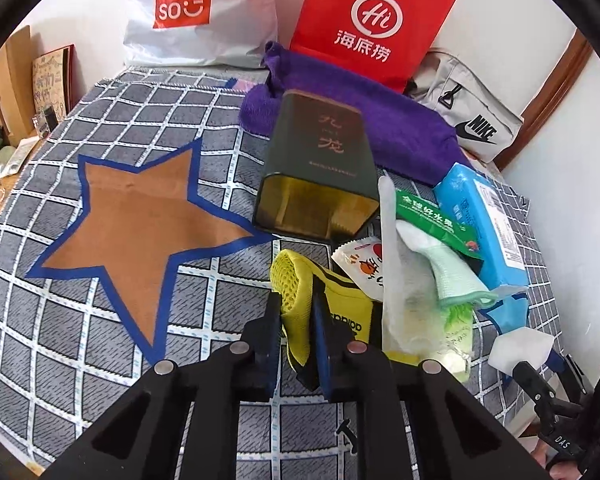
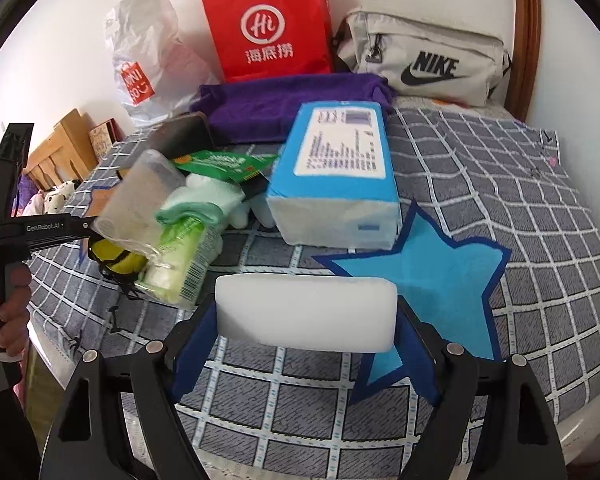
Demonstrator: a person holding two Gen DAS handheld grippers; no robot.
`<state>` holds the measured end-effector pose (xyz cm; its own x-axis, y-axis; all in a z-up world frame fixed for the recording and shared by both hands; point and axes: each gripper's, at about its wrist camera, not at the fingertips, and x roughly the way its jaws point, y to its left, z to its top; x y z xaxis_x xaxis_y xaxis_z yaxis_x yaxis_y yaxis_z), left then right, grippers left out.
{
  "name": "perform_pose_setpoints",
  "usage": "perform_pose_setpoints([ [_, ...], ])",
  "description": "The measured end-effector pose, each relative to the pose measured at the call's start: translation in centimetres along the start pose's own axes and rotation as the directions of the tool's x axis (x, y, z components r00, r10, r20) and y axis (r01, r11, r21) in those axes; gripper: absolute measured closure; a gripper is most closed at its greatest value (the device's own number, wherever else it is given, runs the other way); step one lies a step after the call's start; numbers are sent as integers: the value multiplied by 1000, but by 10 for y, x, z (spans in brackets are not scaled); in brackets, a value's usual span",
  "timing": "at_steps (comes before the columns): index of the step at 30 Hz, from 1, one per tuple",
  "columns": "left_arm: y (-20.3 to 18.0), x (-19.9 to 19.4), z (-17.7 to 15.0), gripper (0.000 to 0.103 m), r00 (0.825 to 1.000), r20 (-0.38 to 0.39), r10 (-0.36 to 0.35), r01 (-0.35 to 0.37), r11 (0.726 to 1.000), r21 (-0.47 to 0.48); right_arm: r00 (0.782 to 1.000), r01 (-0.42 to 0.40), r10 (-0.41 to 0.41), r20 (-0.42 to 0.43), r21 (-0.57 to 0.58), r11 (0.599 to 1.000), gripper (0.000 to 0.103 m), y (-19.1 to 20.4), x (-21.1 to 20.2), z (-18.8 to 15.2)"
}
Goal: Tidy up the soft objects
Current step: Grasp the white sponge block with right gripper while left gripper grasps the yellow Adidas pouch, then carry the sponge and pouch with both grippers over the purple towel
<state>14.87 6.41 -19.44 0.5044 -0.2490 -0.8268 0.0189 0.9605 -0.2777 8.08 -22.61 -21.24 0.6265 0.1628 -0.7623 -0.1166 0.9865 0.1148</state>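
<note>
My left gripper [image 1: 298, 300] is shut on a yellow mesh pouch [image 1: 332, 312] with black trim, at the near edge of a pile on the checked cloth. My right gripper [image 2: 306, 316] is shut on a white foam block [image 2: 306, 314], held above the cloth just left of the blue star patch [image 2: 432, 276]. The block and right gripper also show at the lower right of the left wrist view [image 1: 518, 348]. The pile holds a mint glove [image 1: 448, 268], a clear plastic bag [image 1: 400, 280], a green packet [image 1: 432, 224] and a blue tissue pack [image 2: 336, 172]. A brown star patch [image 1: 140, 220] lies left.
A dark green tin [image 1: 320, 176] lies on its side behind the pile. A purple towel [image 2: 284, 100], a red paper bag [image 2: 268, 28], a white Miniso bag [image 1: 196, 12] and a grey Nike pouch [image 2: 424, 60] line the wall. Wooden furniture [image 2: 64, 148] stands left.
</note>
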Motion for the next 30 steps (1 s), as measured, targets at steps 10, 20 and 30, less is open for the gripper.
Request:
perform_pose_setpoints([
  [10,3,-47,1,90,996,81,32,-32,999,6,998,19,-19,59,11,1000,21,7,-36,7],
  [20,-1,-90,18,90,977,190,93,-98,995,18,989,15,-16,145,6,1000,21,13,-78,24],
  [30,-2,-109,50,90,962,257,94,-101,995,14,985,12,-13,174,8,1000,21,8,-83,50],
])
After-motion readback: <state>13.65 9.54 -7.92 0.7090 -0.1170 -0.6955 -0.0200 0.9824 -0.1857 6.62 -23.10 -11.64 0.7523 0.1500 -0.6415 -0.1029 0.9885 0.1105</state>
